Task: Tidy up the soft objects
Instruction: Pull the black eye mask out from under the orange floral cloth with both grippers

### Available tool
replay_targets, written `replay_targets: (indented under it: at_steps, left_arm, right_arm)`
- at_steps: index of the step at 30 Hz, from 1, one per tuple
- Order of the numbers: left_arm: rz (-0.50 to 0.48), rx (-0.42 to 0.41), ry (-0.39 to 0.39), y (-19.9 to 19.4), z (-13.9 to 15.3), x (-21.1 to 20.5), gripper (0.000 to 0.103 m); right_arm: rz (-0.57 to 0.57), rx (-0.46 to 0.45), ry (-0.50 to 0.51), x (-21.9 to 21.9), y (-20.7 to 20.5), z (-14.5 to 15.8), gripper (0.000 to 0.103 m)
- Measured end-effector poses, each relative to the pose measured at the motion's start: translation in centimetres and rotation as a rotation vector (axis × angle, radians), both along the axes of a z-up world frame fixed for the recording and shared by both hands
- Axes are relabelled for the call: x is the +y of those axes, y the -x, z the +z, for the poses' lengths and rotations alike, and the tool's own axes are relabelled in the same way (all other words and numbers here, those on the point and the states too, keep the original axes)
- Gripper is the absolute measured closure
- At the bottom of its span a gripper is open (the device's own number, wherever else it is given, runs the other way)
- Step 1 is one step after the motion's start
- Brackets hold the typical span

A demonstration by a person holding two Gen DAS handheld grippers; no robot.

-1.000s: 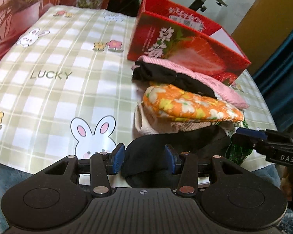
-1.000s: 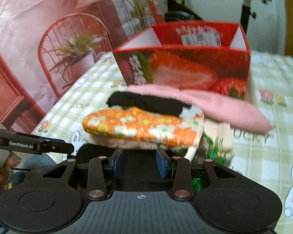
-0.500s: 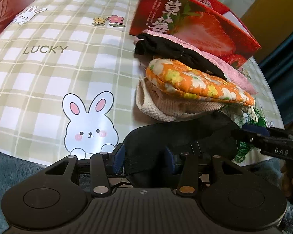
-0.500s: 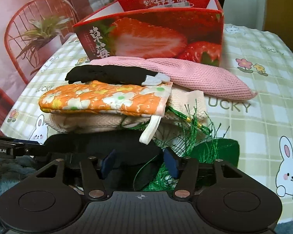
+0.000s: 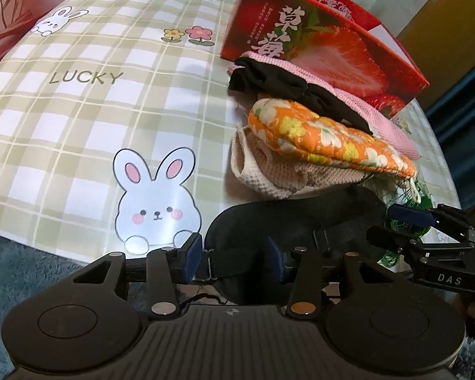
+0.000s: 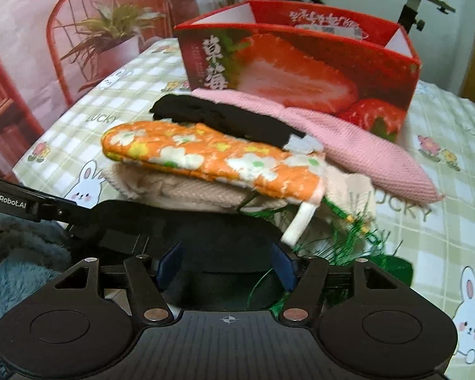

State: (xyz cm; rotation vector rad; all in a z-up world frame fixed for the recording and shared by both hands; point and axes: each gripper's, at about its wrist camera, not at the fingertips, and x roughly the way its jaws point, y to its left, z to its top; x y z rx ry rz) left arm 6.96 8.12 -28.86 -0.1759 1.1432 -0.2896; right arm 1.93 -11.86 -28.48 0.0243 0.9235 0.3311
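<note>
The surface (image 5: 79, 120) wears a green-and-white checked cloth printed with rabbits, flowers and the word LUCKY. A red strawberry box (image 5: 326, 47) stands on it toward the far side. In front of the box lies a pink knitted cloth (image 6: 364, 152), then a cream knitted piece (image 5: 269, 171), green netting (image 6: 354, 234) and a black eye mask (image 5: 300, 218) at the near edge.

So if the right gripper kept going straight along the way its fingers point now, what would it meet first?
The right gripper, whose jaws have just been opening, already straddles the black eye mask at the table's near edge. Going straight on, it would press into that mask first; the cream knitted piece lies behind, though depth is uncertain.
</note>
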Motion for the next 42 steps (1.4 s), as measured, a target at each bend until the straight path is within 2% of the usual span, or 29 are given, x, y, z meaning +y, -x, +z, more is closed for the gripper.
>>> replay_targets:
  at_steps: [4,7,13,14,15,18,22,25,29,37,42]
  left_arm:
    - [0.037,0.031,-0.010,0.2,-0.4,0.7,0.054]
    - [0.044,0.079,-0.022,0.1,-1.1,0.8,0.054]
    - [-0.001,0.069,-0.026,-0.1,-1.3,-0.1,0.056]
    - [-0.009,0.063,-0.025,-0.1,-1.3,-0.3,0.064]
    - [-0.012,0.059,-0.026,0.0,-1.3,-0.4,0.082]
    - [-0.010,0.034,-0.015,0.0,-1.1,-0.3,0.096]
    - [0.039,-0.010,-0.008,0.0,-0.5,0.4,0.098]
    - [0.109,-0.014,0.013,-0.5,-0.2,1.8,0.098]
    - [0.176,-0.031,0.000,-1.0,0.1,3.3,0.098]
    - [0.176,0.017,-0.016,-1.3,-0.9,3.2,0.098]
    - [0.179,0.023,-0.025,-1.1,-1.1,3.3,0.097]
  right_arm:
    - [0.049,0.000,0.008,0.9,0.1,0.0,0.051]
    - [0.050,0.021,-0.004,1.0,0.0,-0.4,0.052]
    - [0.021,0.056,-0.039,0.2,-0.3,-1.2,0.052]
    - [0.019,0.057,-0.041,0.2,-0.2,-1.2,0.052]
    - [0.018,0.057,-0.042,0.1,-0.3,-1.2,0.052]
    - [0.012,0.055,-0.045,0.0,-0.2,-1.2,0.052]
    - [-0.015,0.052,-0.059,-0.5,-0.3,-1.1,0.051]
    - [-0.033,0.042,-0.069,-1.1,-0.1,-0.9,0.049]
    - [-0.049,0.054,-0.077,-1.3,-0.2,-1.1,0.049]
    - [-0.023,0.065,-0.090,-0.9,-0.1,-1.1,0.049]
    - [-0.044,0.097,-0.103,-1.3,-0.4,-1.6,0.051]
